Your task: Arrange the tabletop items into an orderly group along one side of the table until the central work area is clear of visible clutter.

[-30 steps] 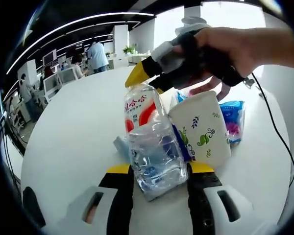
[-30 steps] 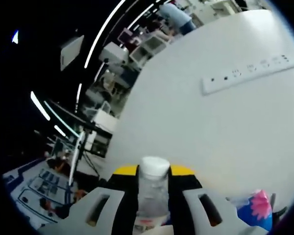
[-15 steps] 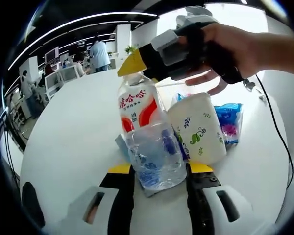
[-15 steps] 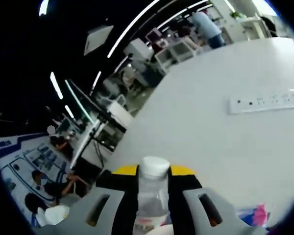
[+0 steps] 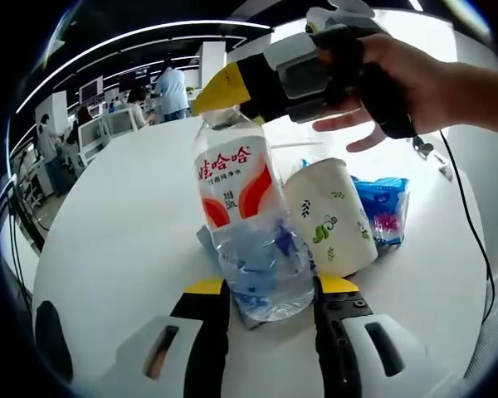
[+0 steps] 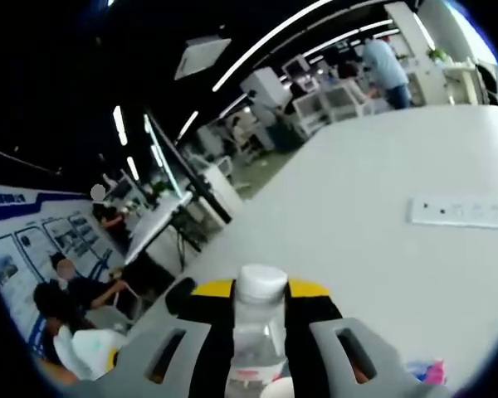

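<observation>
Clear plastic, crumpled in its lower half, makes up the water bottle [image 5: 247,228] standing nearly upright on the white table [image 5: 124,240]. Its red-and-white label faces the left gripper view. In that view the left gripper [image 5: 270,292] has its black, yellow-tipped fingers [image 5: 206,319] spread to either side of the bottle's base; whether they press the plastic or merely flank it, I cannot tell. Just right of the bottle, beyond the right-hand finger, stands a white paper cup [image 5: 328,215] printed with blue and green leaves, touching or nearly touching the bottle. Behind the cup lies a blue tissue packet [image 5: 383,207] with pink print, and a bit of pale blue wrapper [image 5: 206,240] peeks out to the left of the bottle's base. Above them the right gripper [image 5: 224,91], held in a person's hand [image 5: 415,79], reaches down so that its yellow tips sit at the bottle's neck.

In the right gripper view the white cap [image 6: 261,282] and the clear neck rise between the right gripper's [image 6: 261,300] two fingers [image 6: 212,319], which are clamped close on either side of the neck. Beyond the fingertips, on the right, a white power strip [image 6: 465,211] lies on the table [image 6: 349,207]. A black cable [image 5: 465,224] runs across the tabletop in the left gripper view, far right of the fingers.
</observation>
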`<act>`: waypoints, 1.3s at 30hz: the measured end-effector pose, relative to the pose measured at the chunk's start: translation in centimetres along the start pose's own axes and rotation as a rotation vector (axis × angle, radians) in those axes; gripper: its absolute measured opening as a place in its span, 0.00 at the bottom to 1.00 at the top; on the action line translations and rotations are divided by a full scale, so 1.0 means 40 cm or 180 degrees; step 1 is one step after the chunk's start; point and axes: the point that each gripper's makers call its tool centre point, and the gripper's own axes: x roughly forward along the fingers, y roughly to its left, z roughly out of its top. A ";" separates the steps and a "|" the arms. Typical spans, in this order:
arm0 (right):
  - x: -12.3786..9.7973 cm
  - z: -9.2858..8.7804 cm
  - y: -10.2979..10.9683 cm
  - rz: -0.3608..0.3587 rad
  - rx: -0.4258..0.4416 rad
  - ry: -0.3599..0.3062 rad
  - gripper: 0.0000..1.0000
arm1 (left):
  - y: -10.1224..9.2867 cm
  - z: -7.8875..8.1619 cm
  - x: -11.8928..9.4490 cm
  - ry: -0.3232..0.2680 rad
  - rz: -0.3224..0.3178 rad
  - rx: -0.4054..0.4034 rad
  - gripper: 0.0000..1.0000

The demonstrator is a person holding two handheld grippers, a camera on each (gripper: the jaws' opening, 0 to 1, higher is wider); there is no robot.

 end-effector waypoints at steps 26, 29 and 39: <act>-0.016 -0.004 0.065 0.0127 -0.0577 0.0069 0.18 | 0.000 -0.008 -0.007 0.0007 0.0003 -0.0020 0.37; -0.020 -0.006 0.078 0.0160 -0.0681 0.0079 0.18 | -0.002 -0.009 -0.007 0.0006 0.0001 -0.0027 0.36; -0.033 -0.012 0.102 0.0211 -0.0914 0.0077 0.18 | -0.006 -0.012 -0.008 0.0011 -0.0001 -0.0048 0.35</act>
